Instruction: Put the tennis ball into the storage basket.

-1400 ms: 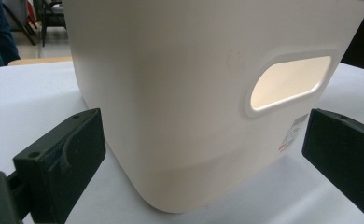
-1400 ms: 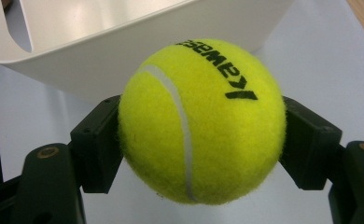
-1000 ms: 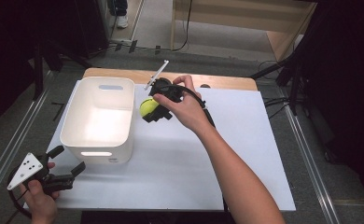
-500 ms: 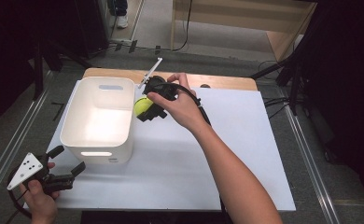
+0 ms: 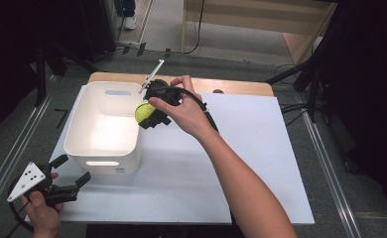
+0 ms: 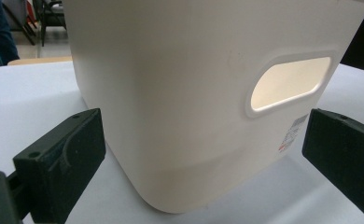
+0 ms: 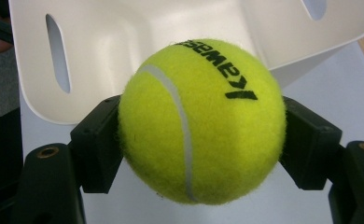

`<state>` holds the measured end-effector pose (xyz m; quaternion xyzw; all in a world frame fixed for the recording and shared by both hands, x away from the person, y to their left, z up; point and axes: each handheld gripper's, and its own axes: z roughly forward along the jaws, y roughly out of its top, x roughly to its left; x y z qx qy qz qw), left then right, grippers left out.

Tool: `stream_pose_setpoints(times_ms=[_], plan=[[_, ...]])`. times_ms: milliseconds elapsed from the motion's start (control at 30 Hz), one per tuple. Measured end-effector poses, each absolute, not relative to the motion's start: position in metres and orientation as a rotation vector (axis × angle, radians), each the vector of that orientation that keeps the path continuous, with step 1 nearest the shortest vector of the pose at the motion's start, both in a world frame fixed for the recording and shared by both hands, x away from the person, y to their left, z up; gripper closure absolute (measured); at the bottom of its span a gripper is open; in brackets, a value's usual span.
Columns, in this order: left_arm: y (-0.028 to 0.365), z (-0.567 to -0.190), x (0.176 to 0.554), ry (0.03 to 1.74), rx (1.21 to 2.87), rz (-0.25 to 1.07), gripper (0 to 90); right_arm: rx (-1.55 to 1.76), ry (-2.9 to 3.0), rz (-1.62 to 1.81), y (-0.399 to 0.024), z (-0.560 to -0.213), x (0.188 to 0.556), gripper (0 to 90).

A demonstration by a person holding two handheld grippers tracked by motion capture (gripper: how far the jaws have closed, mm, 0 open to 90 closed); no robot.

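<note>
My right tongs (image 5: 149, 116) grip the tennis ball (image 5: 143, 113) at the right rim of the white bin (image 5: 102, 161), near the bench's (image 5: 261, 163) far edge. My left tongs (image 5: 67, 181) gape open and empty by the near-left corner; the bench's right half offers free room.

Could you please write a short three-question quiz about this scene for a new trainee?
1. True or false: the right hand-held gripper is shut on the tennis ball.
2. The ball hangs by which part of the white bin: A) its right rim, B) its near wall, C) its left rim?
3. What stands right in front of the left hand-held gripper?

Key: 1 true; 2 A; 3 the bin's wall with the handle hole.
</note>
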<state>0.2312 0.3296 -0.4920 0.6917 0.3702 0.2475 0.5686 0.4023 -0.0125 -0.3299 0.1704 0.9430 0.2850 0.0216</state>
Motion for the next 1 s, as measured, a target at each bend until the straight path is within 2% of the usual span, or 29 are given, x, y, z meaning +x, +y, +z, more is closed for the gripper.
stream_pose_setpoints(times_ms=[1000], plan=[[0.33,-0.492,0.231,0.871,1.626,0.576,0.0,0.457,2.954,0.885,0.024,-0.326,0.397,23.3]])
